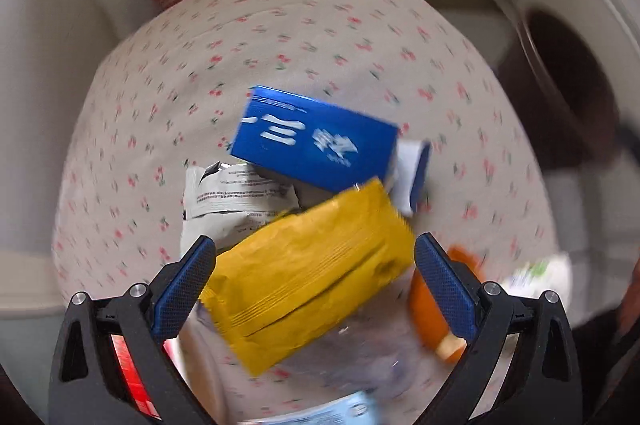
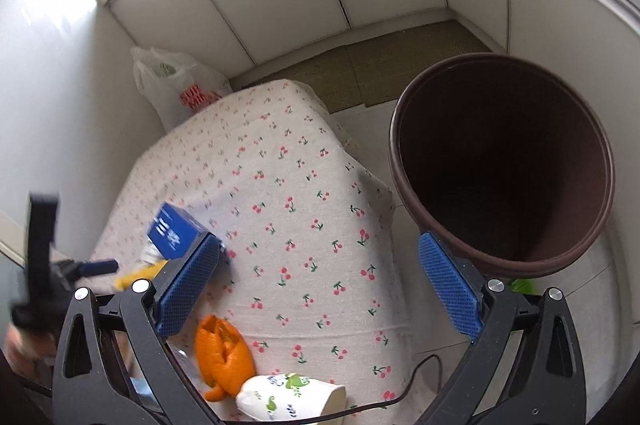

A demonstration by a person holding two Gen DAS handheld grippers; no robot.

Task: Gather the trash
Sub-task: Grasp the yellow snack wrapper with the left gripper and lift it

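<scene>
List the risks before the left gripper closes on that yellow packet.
1. The yellow packet overlaps the white wrapper and lies against the blue box; closing may drag them along.
2. The left view is blurred, so the open left gripper may close off-centre.
3. The brown bin stands off the table's right side; a loose grip may drop the packet in transit.

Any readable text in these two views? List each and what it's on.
"SUP" over "MA", cut off: red print on the white plastic bag behind the table.
Blue box: large white characters, too blurred to read.
White wrapper: lines of fine black print, too small to read.
Paper cup: green leaf pattern only, no words.
</scene>
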